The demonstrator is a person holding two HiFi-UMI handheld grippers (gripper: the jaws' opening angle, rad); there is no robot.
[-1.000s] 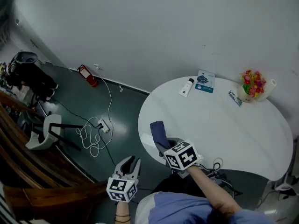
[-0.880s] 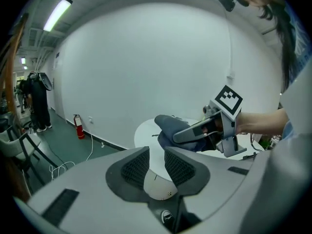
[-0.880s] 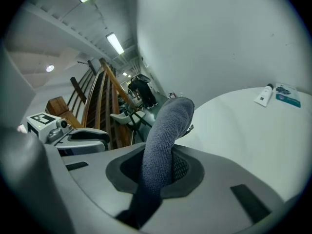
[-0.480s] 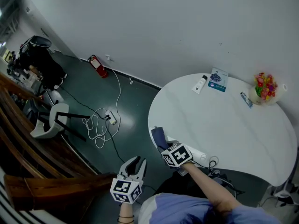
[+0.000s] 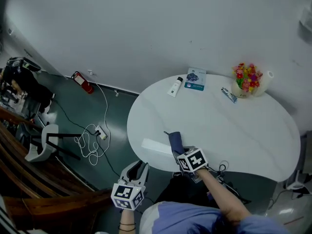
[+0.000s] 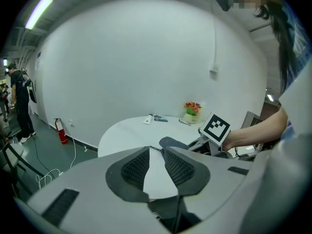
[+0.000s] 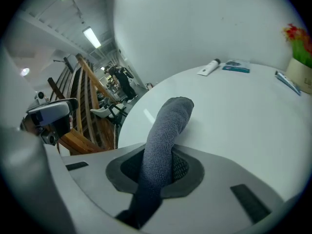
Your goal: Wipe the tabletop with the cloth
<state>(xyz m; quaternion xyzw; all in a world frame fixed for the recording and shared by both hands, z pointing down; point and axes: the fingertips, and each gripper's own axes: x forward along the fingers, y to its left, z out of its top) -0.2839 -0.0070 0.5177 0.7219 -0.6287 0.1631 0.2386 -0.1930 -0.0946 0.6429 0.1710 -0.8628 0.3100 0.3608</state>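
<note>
The cloth point(image 5: 174, 140) is being clenched by the right gripper point(image 5: 181, 151), lower centre; flat, overlapping strokes across the tabletop point(image 5: 234, 126) are advised. The left gripper point(image 5: 137, 170) is being held closed and empty.

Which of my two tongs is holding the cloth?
The right tongs: they are shut on the grey cloth, which rests near the table edge. The left tongs hold nothing and are off the table.

A flower pot point(image 5: 245, 83), blue box point(image 5: 195, 79), white tube point(image 5: 175, 87) and fire extinguisher point(image 5: 82, 82).
</note>
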